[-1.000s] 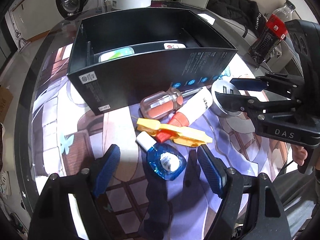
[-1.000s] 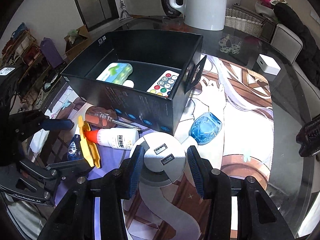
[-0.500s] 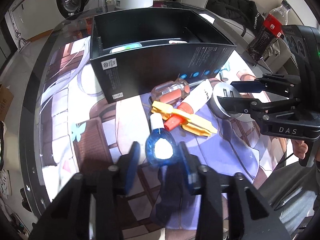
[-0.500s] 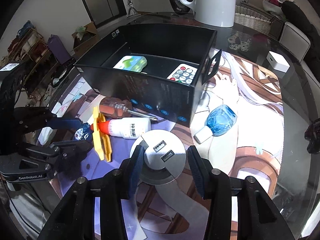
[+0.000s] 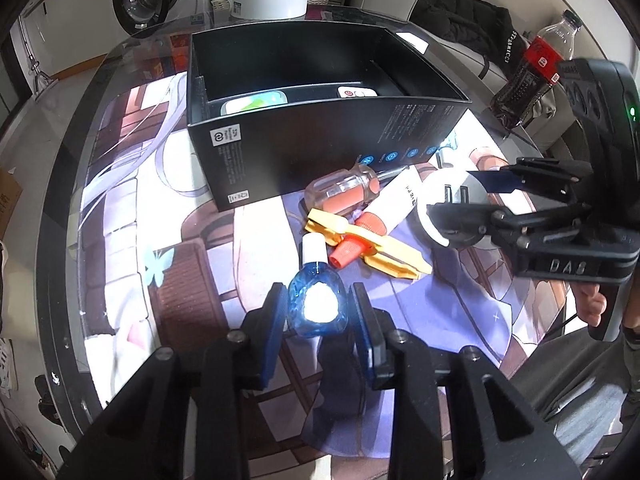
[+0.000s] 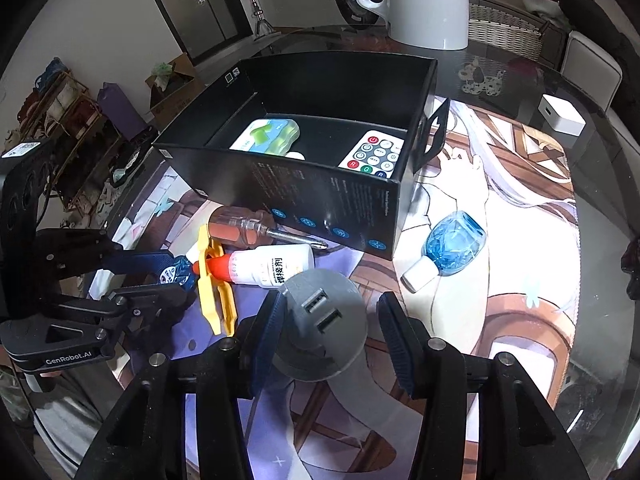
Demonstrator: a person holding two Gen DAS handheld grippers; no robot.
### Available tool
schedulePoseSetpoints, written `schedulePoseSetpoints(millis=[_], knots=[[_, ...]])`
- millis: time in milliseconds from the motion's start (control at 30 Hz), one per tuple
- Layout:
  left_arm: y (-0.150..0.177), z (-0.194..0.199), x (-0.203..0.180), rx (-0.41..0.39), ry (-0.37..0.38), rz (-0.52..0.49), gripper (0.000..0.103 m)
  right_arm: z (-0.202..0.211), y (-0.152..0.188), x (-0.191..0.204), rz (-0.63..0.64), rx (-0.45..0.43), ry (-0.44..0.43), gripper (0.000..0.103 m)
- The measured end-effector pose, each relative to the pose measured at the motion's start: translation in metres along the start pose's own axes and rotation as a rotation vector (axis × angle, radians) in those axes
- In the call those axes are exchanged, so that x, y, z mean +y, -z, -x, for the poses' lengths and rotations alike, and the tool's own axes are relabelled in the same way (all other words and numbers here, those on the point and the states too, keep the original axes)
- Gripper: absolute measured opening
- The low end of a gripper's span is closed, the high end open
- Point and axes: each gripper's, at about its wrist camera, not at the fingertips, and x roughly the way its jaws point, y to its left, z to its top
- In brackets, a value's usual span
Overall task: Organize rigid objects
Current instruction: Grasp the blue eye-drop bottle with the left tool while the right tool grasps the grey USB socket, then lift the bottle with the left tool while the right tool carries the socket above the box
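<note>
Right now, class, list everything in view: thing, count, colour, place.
Box: one, black, on mat.
Remote: one, white, inside box.
Case: one, green-white, inside box.
Screwdriver: one, brown-handled, against box front.
Glue bottle: one, white, orange cap, beside screwdriver.
Clip: one, yellow, under glue bottle's cap.
USB disc: one, grey, between right gripper's pads.
Held bottle: one, blue, in left gripper.
Loose bottle: one, blue, beside box.
Jug: one, white, behind box.
Cola bottle: one, dark, behind right gripper.
Left gripper: one, black, jaws just been closing, shut on held bottle.
Right gripper: one, black, open around USB disc.
</note>
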Motion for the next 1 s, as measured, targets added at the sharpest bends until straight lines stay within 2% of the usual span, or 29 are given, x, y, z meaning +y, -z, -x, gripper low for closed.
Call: schedulePoseSetpoints(millis=[133, 200, 333, 433, 467, 567, 767, 900, 1000], knots=[[0.000, -0.003, 0.000, 0.007, -0.005, 0.004, 0.031, 0.000, -0.001, 0.010, 0.022, -0.008, 0.016, 0.048], [-0.001, -0.004, -0.001, 0.008, -0.010, 0.002, 0.031, 0.000, -0.002, 0.016, 0.052, -0.005, 0.016, 0.039], [-0.002, -0.005, -0.002, 0.005, -0.009, 0.002, 0.035, -0.004, -0.001, 0.023, 0.068, 0.002, 0.006, 0.036], [-0.003, -0.006, -0.002, 0.002, -0.018, 0.004, 0.035, -0.006, 0.000, 0.033, 0.098, 0.005, 0.010, 0.024], [-0.004, -0.006, -0.002, 0.000, -0.021, 0.006, 0.035, -0.008, 0.001, 0.037, 0.111, 0.010, 0.013, 0.017], [-0.004, -0.006, -0.005, 0.003, -0.043, -0.012, 0.029, -0.009, 0.004, 0.046, 0.138, 0.011, 0.019, 0.017], [-0.002, -0.003, -0.005, -0.003, -0.057, -0.025, 0.029, -0.004, 0.005, 0.043, 0.126, -0.001, 0.024, 0.017], [-0.003, 0.011, -0.003, -0.057, -0.062, -0.027, 0.029, 0.004, 0.006, 0.040, 0.118, -0.019, 0.021, 0.017], [-0.004, 0.029, -0.003, -0.133, -0.056, -0.033, 0.029, 0.019, 0.006, 0.040, 0.106, -0.074, 0.023, 0.017]])
